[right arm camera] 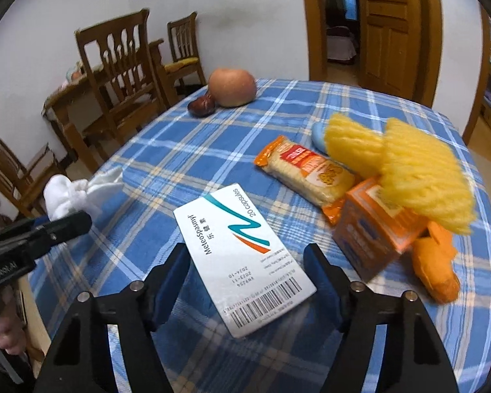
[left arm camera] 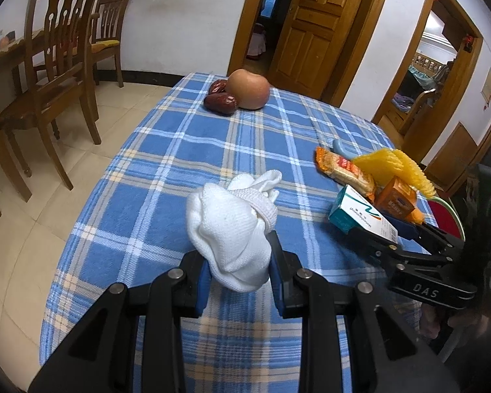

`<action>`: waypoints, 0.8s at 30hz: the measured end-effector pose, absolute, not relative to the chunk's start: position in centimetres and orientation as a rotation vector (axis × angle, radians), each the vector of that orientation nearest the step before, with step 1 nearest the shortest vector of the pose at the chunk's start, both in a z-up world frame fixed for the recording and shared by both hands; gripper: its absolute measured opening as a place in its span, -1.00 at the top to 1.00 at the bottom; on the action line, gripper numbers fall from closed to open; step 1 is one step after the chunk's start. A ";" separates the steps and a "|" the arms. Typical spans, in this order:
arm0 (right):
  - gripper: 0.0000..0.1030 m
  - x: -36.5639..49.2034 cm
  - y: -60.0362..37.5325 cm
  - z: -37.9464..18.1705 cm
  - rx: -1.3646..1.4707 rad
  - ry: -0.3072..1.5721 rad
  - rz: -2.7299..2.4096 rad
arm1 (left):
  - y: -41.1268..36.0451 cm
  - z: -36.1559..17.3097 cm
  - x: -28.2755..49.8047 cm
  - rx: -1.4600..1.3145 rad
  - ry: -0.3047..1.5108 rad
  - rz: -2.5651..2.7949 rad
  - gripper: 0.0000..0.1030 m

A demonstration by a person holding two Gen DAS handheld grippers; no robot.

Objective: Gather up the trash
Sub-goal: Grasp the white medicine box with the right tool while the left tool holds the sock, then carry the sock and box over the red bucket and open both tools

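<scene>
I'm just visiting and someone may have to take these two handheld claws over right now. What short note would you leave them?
Left gripper: shut on the white sock bundle, just above the checked tablecloth.
Right gripper: jaws on either side of the white medicine box, not yet pressing on it.
Also on the table: cracker packet, orange carton, yellow foam net, orange peel-like scrap; apple and red dates at the far end.
Done: sock gripped. No bin is in view.
Left: close on the box, then collect the remaining wrappers.
</scene>
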State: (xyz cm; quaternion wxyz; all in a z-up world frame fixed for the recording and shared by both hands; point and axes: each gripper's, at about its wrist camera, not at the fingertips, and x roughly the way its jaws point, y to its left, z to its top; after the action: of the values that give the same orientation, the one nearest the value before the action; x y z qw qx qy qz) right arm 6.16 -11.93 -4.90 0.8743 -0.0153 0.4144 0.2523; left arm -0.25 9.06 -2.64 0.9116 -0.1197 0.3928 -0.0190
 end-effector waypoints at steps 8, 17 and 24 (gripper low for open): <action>-0.42 3.8 -15.1 -2.4 0.109 0.792 0.472 | 7.0 -1.3 0.0 -0.225 0.783 -0.088 0.41; -0.42 2.0 -20.9 -0.3 0.227 0.714 0.337 | 2.9 0.9 0.5 -0.184 0.751 -0.180 0.41; -0.41 1.2 -25.6 0.5 0.289 0.684 0.218 | -1.2 2.6 1.4 -0.148 0.731 -0.263 0.41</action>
State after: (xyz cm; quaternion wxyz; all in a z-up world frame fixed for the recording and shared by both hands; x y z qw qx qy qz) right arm 1.16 -25.55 0.49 0.9261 0.1410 0.3334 0.1061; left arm 1.37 -1.19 2.55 0.9228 -0.0719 0.3561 -0.1282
